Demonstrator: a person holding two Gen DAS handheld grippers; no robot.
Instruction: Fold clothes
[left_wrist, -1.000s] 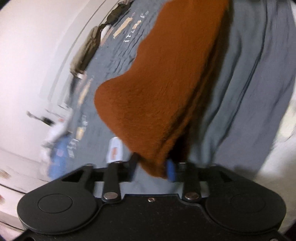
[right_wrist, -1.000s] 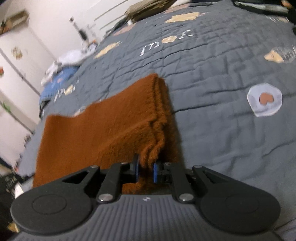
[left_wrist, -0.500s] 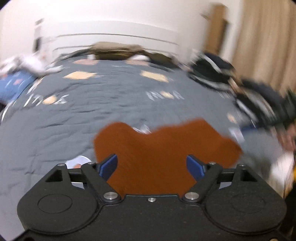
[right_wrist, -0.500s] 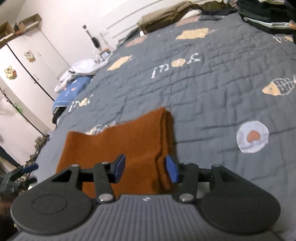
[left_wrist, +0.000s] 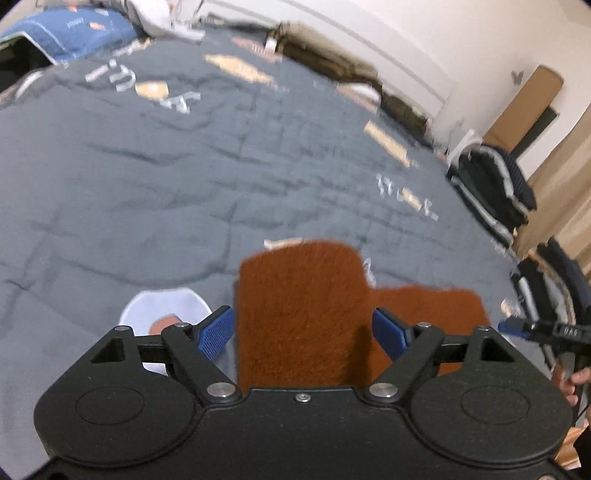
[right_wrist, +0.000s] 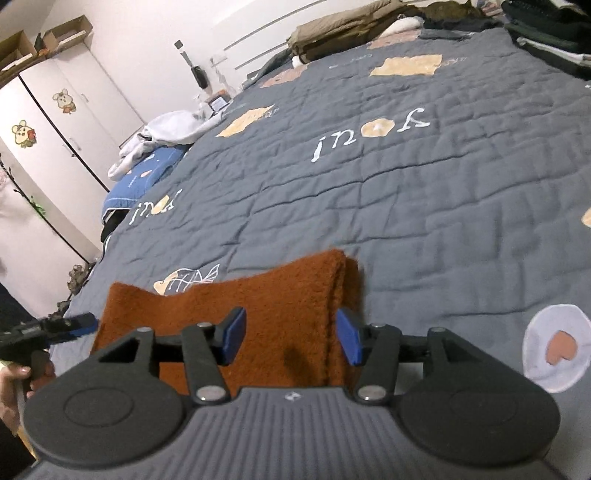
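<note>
My left claw (left_wrist: 304, 332) stands wide open, holding nothing, its blue pads on either side of the folded rust-brown garment (left_wrist: 303, 314) without touching it. My right claw (right_wrist: 290, 338) is spread open too and grips nothing, its pads apart over the same garment (right_wrist: 266, 314).

The garment lies flat on the grey quilted bed cover (right_wrist: 424, 206), at the near edge of the bed. From the left claw's camera, a thicker folded part sits straight ahead and a thinner layer spreads out to the right. From the right claw's camera, the folded edge of stacked layers runs along its right side.

Just left of the garment in the left view, a pale round patch with a heart (left_wrist: 162, 314) is printed on the cover; the same patch (right_wrist: 557, 350) shows at the right in the other view.

Farther off, white lettering and tan patches are scattered over the cover. A blue quilt (right_wrist: 140, 181) with pale crumpled cloth on it lies at the far left, and dark folded clothes (left_wrist: 495, 188) are stacked at the far right.
</note>
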